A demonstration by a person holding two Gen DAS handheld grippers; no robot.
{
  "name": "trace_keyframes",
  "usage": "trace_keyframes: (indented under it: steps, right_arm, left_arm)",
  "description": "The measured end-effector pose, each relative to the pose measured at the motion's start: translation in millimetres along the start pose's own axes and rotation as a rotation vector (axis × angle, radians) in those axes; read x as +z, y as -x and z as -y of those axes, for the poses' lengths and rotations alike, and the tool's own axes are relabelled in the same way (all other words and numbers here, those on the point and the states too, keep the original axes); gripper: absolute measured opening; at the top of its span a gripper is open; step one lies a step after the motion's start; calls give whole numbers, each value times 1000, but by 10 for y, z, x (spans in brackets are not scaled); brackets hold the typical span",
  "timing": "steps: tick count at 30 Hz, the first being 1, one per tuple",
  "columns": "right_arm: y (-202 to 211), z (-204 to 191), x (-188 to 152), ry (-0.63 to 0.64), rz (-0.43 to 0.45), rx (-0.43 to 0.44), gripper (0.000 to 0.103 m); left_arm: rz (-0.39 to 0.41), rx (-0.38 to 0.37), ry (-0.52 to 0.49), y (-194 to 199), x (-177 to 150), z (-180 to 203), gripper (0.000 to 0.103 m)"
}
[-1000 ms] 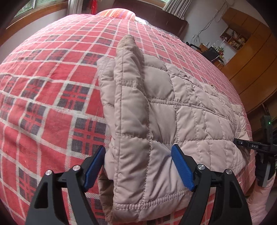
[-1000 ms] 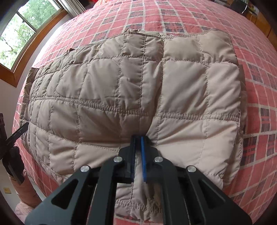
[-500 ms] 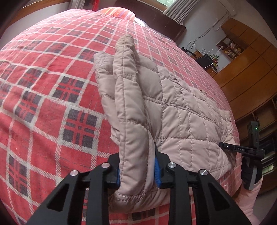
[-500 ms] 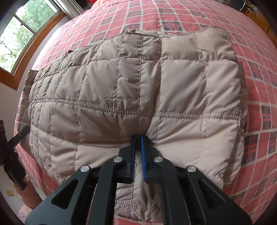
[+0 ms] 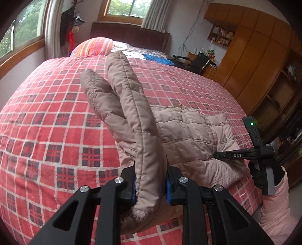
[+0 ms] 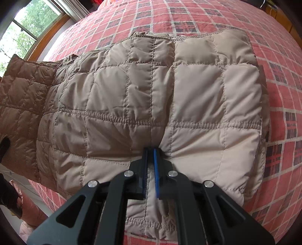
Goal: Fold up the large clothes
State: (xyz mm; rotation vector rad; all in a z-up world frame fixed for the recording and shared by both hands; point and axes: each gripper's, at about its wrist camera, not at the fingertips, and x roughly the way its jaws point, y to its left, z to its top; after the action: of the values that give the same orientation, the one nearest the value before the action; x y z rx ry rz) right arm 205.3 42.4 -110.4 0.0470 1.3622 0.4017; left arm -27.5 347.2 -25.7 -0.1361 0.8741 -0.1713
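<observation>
left hand-held gripper [image 5: 151,185] closed on quilted jacket [image 5: 132,116] edge, lifted it; fold now at left of right view.

A home bedroom, plainly lived in. Wide bed [image 5: 56,116] under a red plaid cover, with a dark padded headboard [image 5: 130,38] and a striped pillow [image 5: 93,47] at its far end. Wood-framed windows [image 5: 122,8] with pale curtains [image 5: 153,15], green trees outside. Tall wooden wardrobe [image 5: 251,56] along one wall, beside an open shelf [image 5: 222,34] crowded with small ornaments. Loose wires hanging down the white wall.
</observation>
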Motion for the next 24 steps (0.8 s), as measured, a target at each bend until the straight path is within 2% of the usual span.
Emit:
trace_keyframes:
  steps: [3,6,14,21,24]
  right_arm:
    - [-5,15,-4,-2,0,6,4]
    - [-4,18,-9,-4,1,11,4]
    - [-13,-19,-61,-2,7,12,4]
    - [-14,-34,-63,-8,7,12,4]
    - [-16,-34,-53,-8,7,12,4]
  left_arm:
    - [-6,-20,-46,-53,74,237,22]
    - [-34,5,-71,-197,120,397,22]
    - [-182,18,-81,-865,46,561,26]
    - [-172,145,-219,-1204,-174,901,31]
    - [-162,169,-239,-1235,-202,920,31]
